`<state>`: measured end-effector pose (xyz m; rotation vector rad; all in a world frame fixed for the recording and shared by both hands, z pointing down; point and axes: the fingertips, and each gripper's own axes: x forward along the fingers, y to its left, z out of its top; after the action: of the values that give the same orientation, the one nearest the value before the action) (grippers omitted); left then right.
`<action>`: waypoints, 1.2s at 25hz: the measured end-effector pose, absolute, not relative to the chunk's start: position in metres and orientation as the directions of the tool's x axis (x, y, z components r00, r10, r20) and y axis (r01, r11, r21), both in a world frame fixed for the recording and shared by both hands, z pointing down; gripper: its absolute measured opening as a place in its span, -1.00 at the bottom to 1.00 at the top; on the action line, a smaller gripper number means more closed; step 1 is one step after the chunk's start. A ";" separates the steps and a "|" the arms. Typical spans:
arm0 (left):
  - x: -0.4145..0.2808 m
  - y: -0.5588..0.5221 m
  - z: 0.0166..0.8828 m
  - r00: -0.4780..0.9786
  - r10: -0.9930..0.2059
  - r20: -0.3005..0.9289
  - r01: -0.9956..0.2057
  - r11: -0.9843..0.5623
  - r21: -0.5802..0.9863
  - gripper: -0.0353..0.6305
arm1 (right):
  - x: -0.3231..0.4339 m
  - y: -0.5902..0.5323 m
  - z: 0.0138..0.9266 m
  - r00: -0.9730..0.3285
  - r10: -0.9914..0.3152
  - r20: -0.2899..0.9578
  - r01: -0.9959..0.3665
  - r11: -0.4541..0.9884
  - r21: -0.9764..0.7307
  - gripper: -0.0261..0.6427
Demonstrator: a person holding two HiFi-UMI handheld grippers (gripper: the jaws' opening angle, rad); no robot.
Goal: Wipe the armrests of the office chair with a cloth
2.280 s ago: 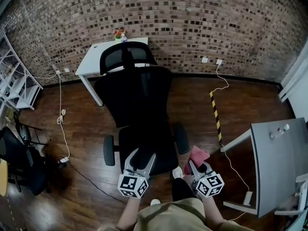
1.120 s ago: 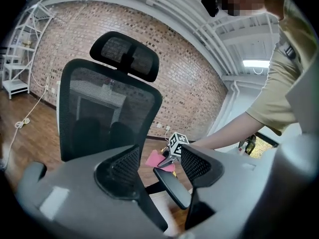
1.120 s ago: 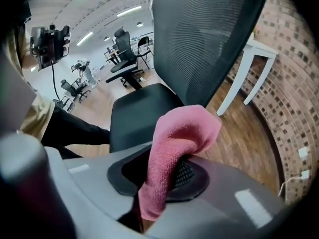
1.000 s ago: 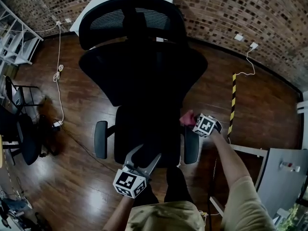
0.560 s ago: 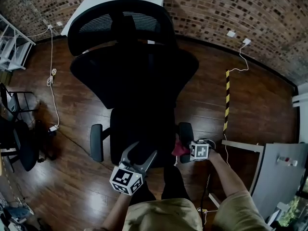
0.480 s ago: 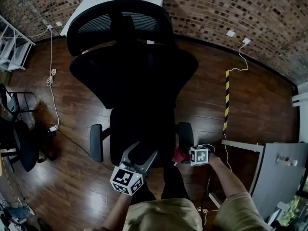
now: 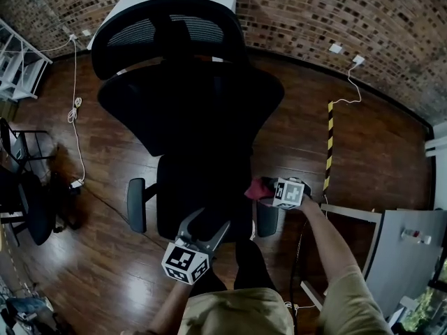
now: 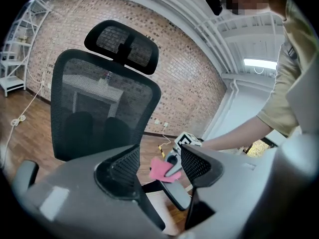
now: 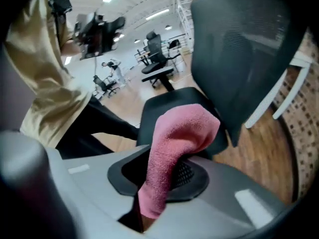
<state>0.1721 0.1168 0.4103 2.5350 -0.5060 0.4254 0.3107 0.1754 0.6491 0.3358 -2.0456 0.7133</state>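
I've got the pink cloth [image 7: 255, 187] clamped in the right gripper [image 7: 265, 191], arm stretched out, at the far end of the right armrest [image 7: 267, 222]. The left gripper [image 7: 203, 227] hangs wide open and empty before the seat [image 7: 199, 187]. Only its view shows cloth and armrest side-on.

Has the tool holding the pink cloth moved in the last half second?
Yes. The right tool with the pink cloth slid along the right armrest, away from the person, toward the backrest.
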 end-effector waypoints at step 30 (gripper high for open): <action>0.187 0.130 0.418 0.884 -0.253 0.393 -0.417 -0.806 0.420 -0.16 | 0.381 0.134 0.642 -0.449 -0.316 0.836 -0.733 0.666 -0.143 -0.71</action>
<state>0.1867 0.1301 0.4176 2.5429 -0.4863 0.4366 0.3809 0.1337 0.6419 0.8098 -2.0437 0.6327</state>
